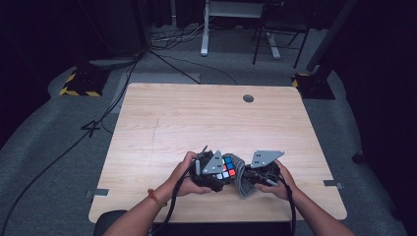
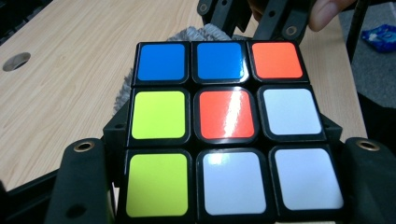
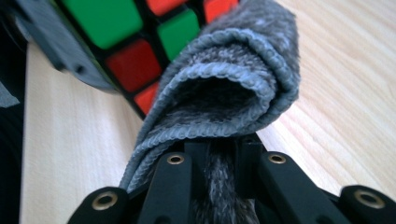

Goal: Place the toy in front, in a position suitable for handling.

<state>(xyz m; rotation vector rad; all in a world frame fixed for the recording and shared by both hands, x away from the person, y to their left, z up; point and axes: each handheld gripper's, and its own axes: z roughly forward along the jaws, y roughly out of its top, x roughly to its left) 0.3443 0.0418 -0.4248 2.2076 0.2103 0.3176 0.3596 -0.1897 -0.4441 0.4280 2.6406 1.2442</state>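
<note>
Puzzle cube [image 2: 224, 130], nearest the lens, clamped between the left gripper's [image 1: 212, 173] closed jaws, one face exposed for wiping. Grey cloth [image 3: 224, 107], pinched in the right gripper's [image 1: 259, 177] shut jaws, touches the cube's side. Both sit over the table's [image 1: 196, 118] near edge; open wood lies beyond.

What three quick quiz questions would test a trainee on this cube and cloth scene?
1. True or false: the left hand-held gripper is shut on the puzzle cube.
2. What does the right hand-held gripper clamp?
A. grey cloth
B. a sponge
C. nothing
3. Which colour is the centre square of the cube face in the left gripper view?

Key: 1 true; 2 A; 3 red.
</note>
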